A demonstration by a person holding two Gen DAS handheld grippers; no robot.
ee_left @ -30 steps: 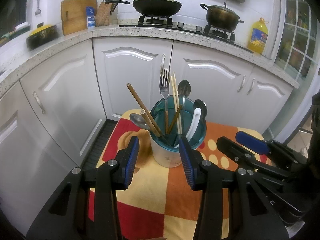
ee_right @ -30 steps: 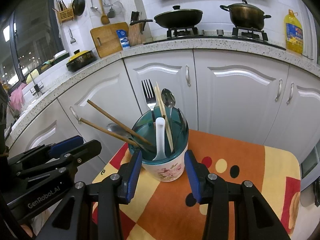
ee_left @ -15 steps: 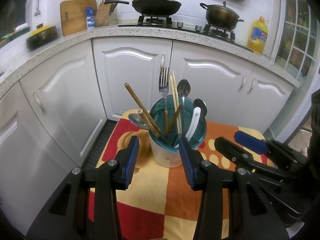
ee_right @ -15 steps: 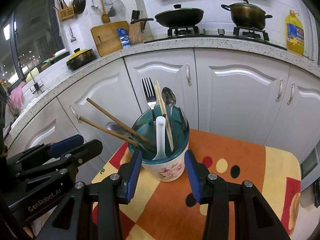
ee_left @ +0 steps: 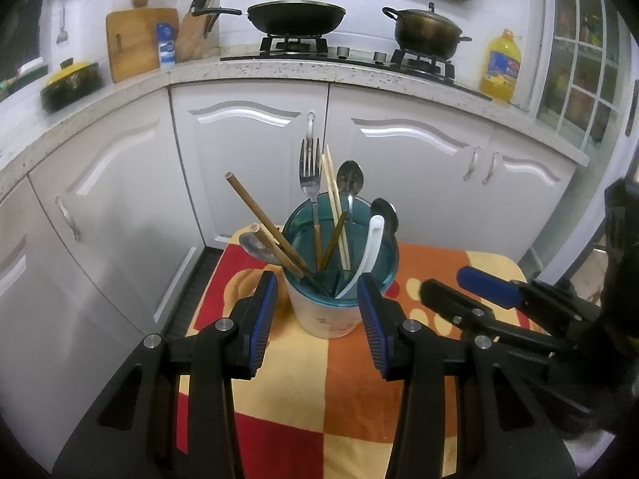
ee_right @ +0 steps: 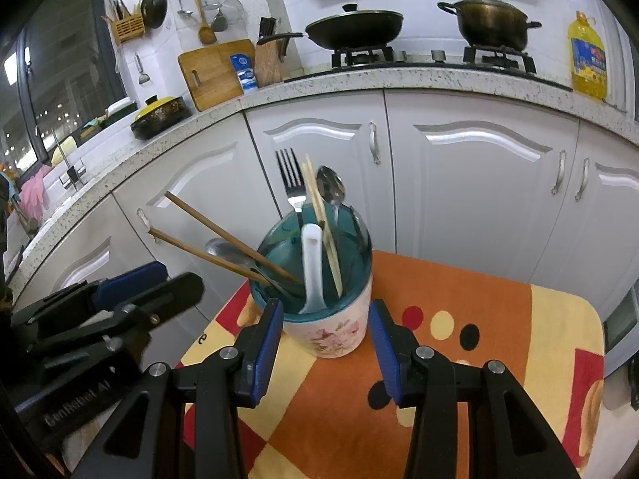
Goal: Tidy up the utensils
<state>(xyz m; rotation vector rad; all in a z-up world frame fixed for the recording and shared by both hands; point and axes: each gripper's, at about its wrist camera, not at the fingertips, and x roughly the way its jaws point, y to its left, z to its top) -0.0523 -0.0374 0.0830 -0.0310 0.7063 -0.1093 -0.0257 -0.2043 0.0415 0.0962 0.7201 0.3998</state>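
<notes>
From the left wrist camera, the left gripper (ee_left: 317, 311) hangs with its two blue-padded jaws spread apart, empty, just in front of a utensil cup (ee_left: 338, 279), a white cup with a teal divided insert. The cup stands upright on a table covered by a red, orange and yellow cloth (ee_left: 303, 391). Counted in the cup: two brown chopsticks (ee_left: 255, 215) leaning left, one fork (ee_left: 310, 177) upright, two pale chopsticks (ee_left: 334, 203), one upright metal spoon (ee_left: 350, 179), one white plastic spoon (ee_left: 369, 245), one more metal spoon (ee_left: 386, 215) at the right rim, and one (ee_left: 255, 244) leaning over the left rim. The right gripper (ee_left: 459, 291) shows at the right, above the cloth, apart from the cup. Behind, one lidded wok (ee_left: 295, 16) and one pot (ee_left: 425, 30) sit on the stove. From the right wrist camera, the right gripper (ee_right: 325, 331) has its two jaws spread either side of the cup's base (ee_right: 329, 331) without pressing it; whether a pad brushes it cannot be told. The same cup (ee_right: 315, 279) shows a floral print, the fork (ee_right: 290, 177), the white spoon (ee_right: 311, 263) and both brown chopsticks (ee_right: 207, 231). The left gripper (ee_right: 159, 283) sits at the left, clear of the cup.
</notes>
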